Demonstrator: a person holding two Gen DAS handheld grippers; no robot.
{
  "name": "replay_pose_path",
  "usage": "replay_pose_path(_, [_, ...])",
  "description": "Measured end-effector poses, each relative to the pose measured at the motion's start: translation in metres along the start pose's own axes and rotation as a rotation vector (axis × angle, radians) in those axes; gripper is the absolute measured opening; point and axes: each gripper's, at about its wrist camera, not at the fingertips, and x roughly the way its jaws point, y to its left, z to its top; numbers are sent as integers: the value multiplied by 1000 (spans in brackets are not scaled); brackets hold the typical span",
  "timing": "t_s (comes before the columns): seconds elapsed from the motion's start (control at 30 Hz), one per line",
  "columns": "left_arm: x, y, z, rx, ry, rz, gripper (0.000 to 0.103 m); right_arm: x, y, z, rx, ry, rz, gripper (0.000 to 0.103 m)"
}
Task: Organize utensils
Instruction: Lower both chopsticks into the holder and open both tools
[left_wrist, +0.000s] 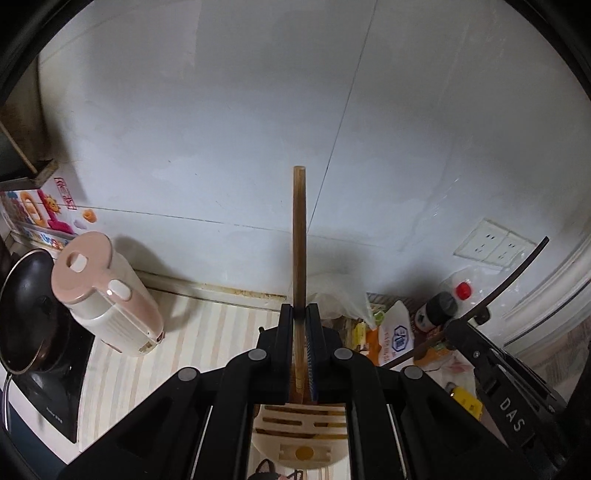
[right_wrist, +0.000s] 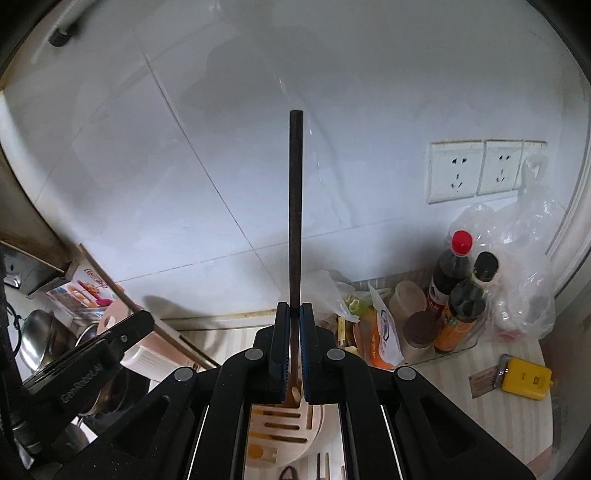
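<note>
My left gripper (left_wrist: 300, 314) is shut on a light wooden chopstick (left_wrist: 299, 229), which stands up in front of the tiled wall. Under its fingers sits a cream slotted utensil holder (left_wrist: 301, 428). My right gripper (right_wrist: 295, 312) is shut on a dark brown chopstick (right_wrist: 296, 203) that also points upward, above the same holder (right_wrist: 280, 424). In the left wrist view the right gripper (left_wrist: 467, 325) shows at the right with the dark chopstick (left_wrist: 517, 269) slanting up. In the right wrist view the left gripper (right_wrist: 140, 321) shows at the left with the light chopstick (right_wrist: 110, 284).
A pink kettle (left_wrist: 107, 291) and a black pan (left_wrist: 26, 310) stand at the left. Sauce bottles (right_wrist: 458, 295), plastic bags (right_wrist: 524, 258) and food packets (right_wrist: 384, 332) crowd the right corner. A yellow object (right_wrist: 526, 378) lies on the striped counter. Wall sockets (right_wrist: 480, 170) sit above.
</note>
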Motion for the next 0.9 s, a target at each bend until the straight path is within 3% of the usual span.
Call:
replay_pose_path(0.23, [20,3,-5,33,77,7,4,30,1,-9,-25,87,10,5])
replay_pose_path(0.33, [23,5,-7,30,142,-3,6,46,6,-15,-64,176,27,6])
replay_pose_path(0.43, [11,8,-10,27,150,-1,10,52,4,-19,-65,216,37,12])
replay_pose_path(0.47, [4,9,-11,31,130,27,14,51,4,-19,-61,215,39,23])
replay_pose_path(0.5, [-2,10,-12,34,115,45,28,48,2,-19,-55,209,42,35])
replay_pose_path(0.53, [-9,13,-12,37,97,64,40,43,0,-19,-50,198,43,38])
replay_pose_path(0.57, [-17,16,-14,29,70,78,62,39,-3,-19,-45,186,35,39])
replay_pose_path(0.6, [-23,20,-15,17,48,85,74,33,-6,-19,-37,172,24,40])
replay_pose_path(0.73, [-40,32,-26,-3,6,126,83,7,-12,-19,-27,134,1,46])
replay_pose_path(0.8, [-46,35,-33,-4,-12,144,103,-7,-17,-23,-28,106,-20,56])
replay_pose_path(0.9, [-53,36,-49,8,-47,171,103,-25,-24,-29,-22,80,-42,65])
